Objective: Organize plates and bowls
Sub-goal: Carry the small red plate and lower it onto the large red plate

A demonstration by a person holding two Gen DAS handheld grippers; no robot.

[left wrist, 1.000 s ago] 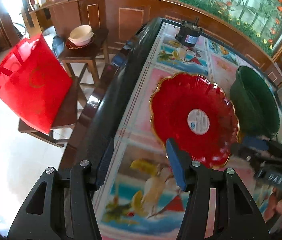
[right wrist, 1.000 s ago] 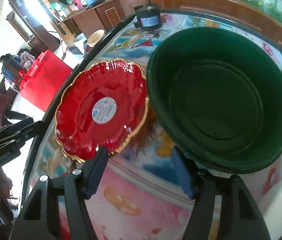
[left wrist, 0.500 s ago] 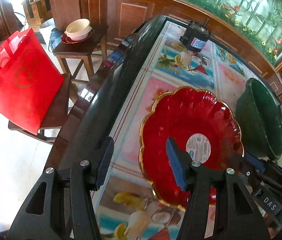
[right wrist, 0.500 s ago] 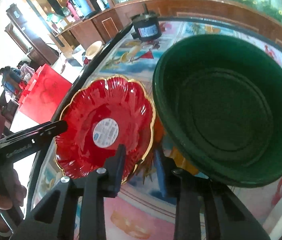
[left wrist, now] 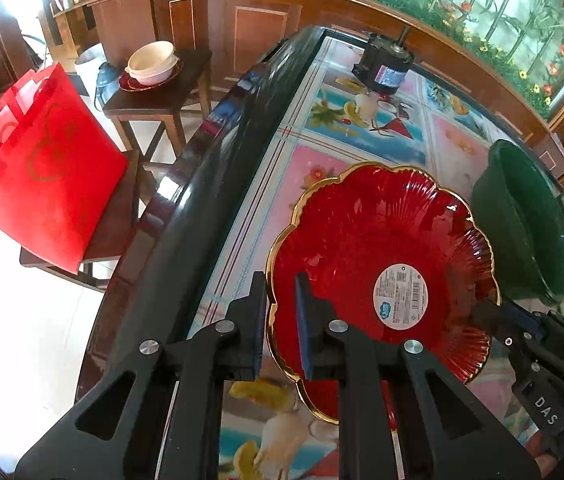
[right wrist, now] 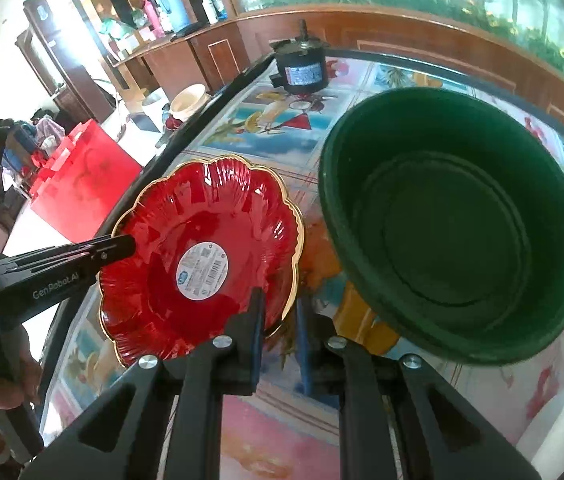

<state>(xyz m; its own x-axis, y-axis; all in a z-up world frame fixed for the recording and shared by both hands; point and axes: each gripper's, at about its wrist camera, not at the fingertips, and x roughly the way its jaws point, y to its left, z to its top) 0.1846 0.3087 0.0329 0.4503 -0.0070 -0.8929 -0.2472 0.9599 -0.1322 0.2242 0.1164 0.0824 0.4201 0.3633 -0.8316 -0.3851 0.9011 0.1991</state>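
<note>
Fingers of both grippers on red plate (left wrist: 365, 248) rim.

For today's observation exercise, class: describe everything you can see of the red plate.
The red plate is glossy, looks like glass or plastic, with radial ribs, a scalloped gold rim and a round white barcode sticker at its centre. It sits right way up on the picture-printed table, beside the green bowl. The left gripper is closed on its near-left rim, and the right gripper closes over the opposite edge. Whether it has been raised off the table cannot be told.
</note>
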